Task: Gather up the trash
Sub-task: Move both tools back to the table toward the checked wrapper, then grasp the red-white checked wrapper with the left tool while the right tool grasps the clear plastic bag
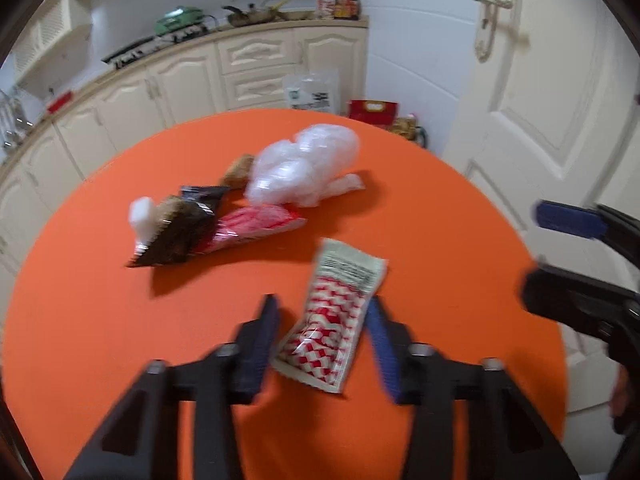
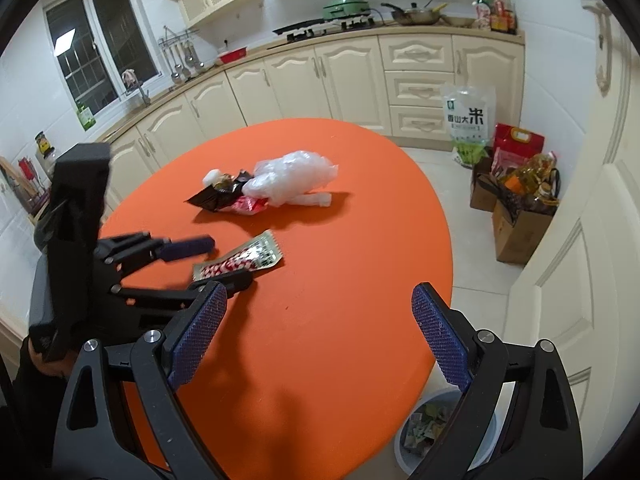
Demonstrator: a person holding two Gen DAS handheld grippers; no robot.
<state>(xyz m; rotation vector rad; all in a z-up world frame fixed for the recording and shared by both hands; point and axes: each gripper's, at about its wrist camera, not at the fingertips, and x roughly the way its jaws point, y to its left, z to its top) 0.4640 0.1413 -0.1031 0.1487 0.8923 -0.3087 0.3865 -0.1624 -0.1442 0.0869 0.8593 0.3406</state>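
Observation:
A red-and-white checked packet (image 1: 332, 320) (image 2: 240, 260) lies flat on the round orange table (image 1: 80, 320) (image 2: 352, 248). My left gripper (image 1: 322, 342) (image 2: 212, 264) straddles it, one blue pad at each long edge; the packet looks unbent, so the jaws stand open around it. Farther back sits a pile: a crumpled clear plastic bag (image 1: 304, 168) (image 2: 292, 176), a red wrapper (image 1: 256, 224), a dark wrapper (image 1: 180, 232) (image 2: 212, 198) and a white scrap (image 1: 142, 212). My right gripper (image 2: 320, 320) (image 1: 560, 260) hangs wide open over the table's near right edge, holding nothing.
A grey bin (image 2: 440, 432) with scraps inside stands on the floor below the table's near right edge. Cardboard boxes with bottles (image 2: 520, 208) and a rice bag (image 2: 468, 120) sit by the cabinets. A white door (image 1: 540, 100) is close on the right.

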